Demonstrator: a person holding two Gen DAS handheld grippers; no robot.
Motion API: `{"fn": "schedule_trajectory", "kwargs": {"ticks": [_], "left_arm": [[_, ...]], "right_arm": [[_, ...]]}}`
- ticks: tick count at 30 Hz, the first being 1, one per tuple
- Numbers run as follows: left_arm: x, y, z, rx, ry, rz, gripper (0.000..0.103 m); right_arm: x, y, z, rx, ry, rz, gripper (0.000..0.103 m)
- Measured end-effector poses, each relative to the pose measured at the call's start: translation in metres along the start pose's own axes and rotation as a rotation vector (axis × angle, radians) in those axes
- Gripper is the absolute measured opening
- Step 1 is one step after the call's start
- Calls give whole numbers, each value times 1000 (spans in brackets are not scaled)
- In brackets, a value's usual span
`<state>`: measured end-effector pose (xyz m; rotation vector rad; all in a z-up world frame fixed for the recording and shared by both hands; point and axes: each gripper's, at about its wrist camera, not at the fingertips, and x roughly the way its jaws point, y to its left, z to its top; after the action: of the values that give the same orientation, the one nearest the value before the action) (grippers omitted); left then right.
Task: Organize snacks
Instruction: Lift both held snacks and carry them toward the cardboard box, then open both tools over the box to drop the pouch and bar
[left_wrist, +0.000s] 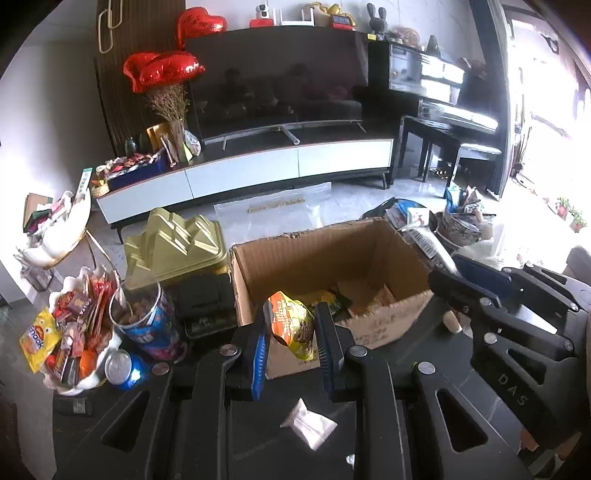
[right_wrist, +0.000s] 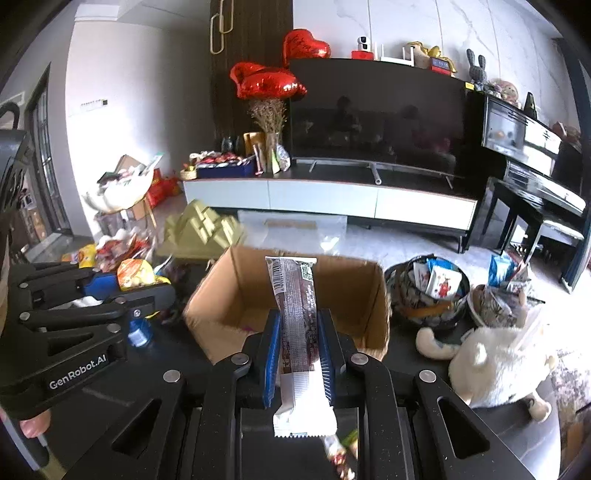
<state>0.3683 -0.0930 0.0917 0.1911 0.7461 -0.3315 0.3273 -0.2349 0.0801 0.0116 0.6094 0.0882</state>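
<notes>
Your left hand-held gripper (left_wrist: 291, 341) is clamped on an orange-and-yellow snack bag (left_wrist: 291, 325) just above the near rim of the open cardboard box (left_wrist: 332, 251); your right hand-held gripper (right_wrist: 299, 354) pinches a long silver-and-brown wrapped bar (right_wrist: 297, 314) upright in front of the same box. The box mouth is open, hemmed by a gold lid (left_wrist: 173, 243) to its left and bowls of packets (right_wrist: 428, 291) to its right on the dark bench (left_wrist: 258, 435). "snack" shows on a yellow bag (left_wrist: 37, 339); "GenRobot.AI" marks the left tool.
</notes>
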Motion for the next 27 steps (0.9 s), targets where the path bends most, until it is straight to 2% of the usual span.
{"fn": "schedule_trajectory", "kwargs": {"ticks": [11, 16, 18, 19, 20, 21, 22, 27], "left_arm": [[50, 1, 24, 30, 43, 30, 24], [67, 1, 32, 28, 36, 49, 26], [69, 2, 32, 20, 22, 68, 39], [69, 2, 31, 20, 14, 75, 47], [69, 2, 31, 19, 6, 86, 50], [68, 2, 29, 23, 3, 96, 50], [68, 1, 28, 28, 6, 100, 50], [60, 1, 21, 15, 36, 87, 53]], "right_arm": [[47, -9, 16, -14, 24, 2, 21], [70, -19, 17, 9, 45, 6, 21], [76, -23, 16, 28, 42, 2, 23], [77, -26, 15, 32, 41, -11, 31], [77, -27, 14, 33, 34, -16, 35], [76, -28, 12, 31, 25, -22, 42], [75, -29, 12, 28, 23, -26, 43], [65, -29, 8, 36, 25, -16, 43]]}}
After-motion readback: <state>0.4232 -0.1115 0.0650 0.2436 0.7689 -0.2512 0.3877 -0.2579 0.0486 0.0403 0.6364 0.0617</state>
